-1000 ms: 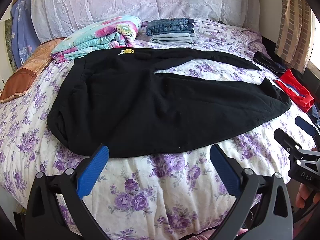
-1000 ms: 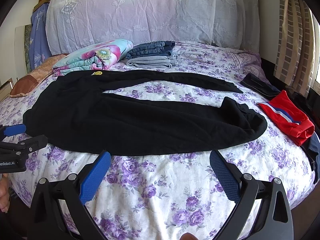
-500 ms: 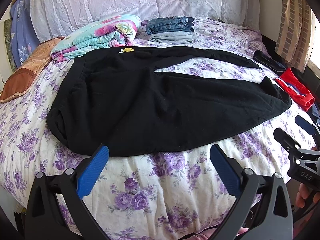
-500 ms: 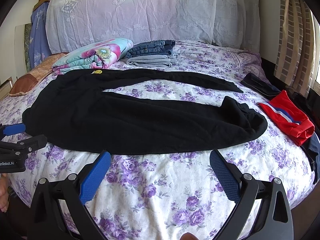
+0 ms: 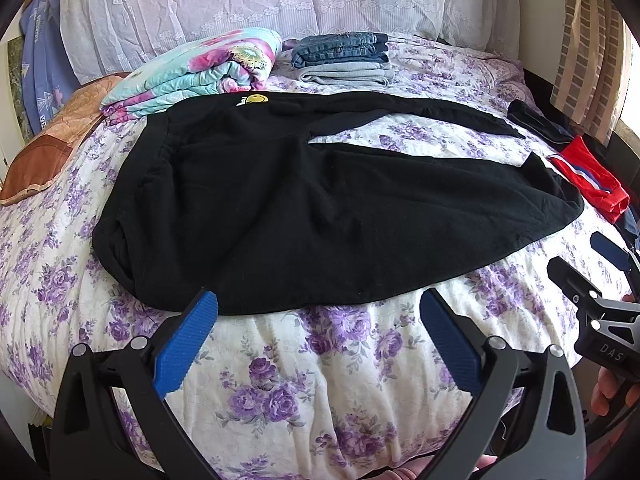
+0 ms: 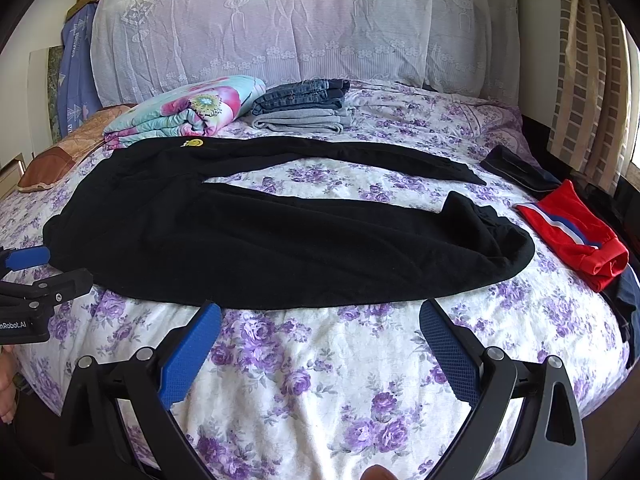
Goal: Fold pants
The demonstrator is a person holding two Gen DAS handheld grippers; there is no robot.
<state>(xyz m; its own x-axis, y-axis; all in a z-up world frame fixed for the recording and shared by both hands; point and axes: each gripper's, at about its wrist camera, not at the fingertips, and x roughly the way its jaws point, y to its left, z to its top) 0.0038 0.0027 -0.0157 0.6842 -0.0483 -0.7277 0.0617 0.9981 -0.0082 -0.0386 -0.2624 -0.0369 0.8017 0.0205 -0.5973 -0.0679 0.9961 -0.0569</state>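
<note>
Your left gripper [image 5: 318, 322] sits at the bottom of its frame with the blue-padded fingers spread wide and nothing between them, its tips just short of the near hem of the black pants [image 5: 320, 208]. Your right gripper [image 6: 320, 326] is the same in its own view: jaws wide apart, empty, hovering over the floral bedsheet [image 6: 320, 380] just below the pants' near edge. The pants lie flat across the middle of both frames, waistband toward the left, the two legs splayed out to the right with a wedge of sheet showing between them; the nearer leg ends in a rumpled cuff at centre right. A small yellow smiley patch [image 5: 256, 99] sits on the far edge of the pants near the waist, in the upper centre of the left view. Behind the pants, in the upper middle, you have a folded floral blanket [image 6: 188, 114] and beside it a stack of folded jeans [image 6: 304, 94] resting on a folded grey garment. At the right edge lies a red garment [image 6: 572, 236] with a white and blue stripe, apart from the pants, and a dark garment [image 6: 520, 168] just above it. A brown cushion [image 5: 52, 148] occupies the left edge. Each gripper shows at the side of the other's view.
</note>
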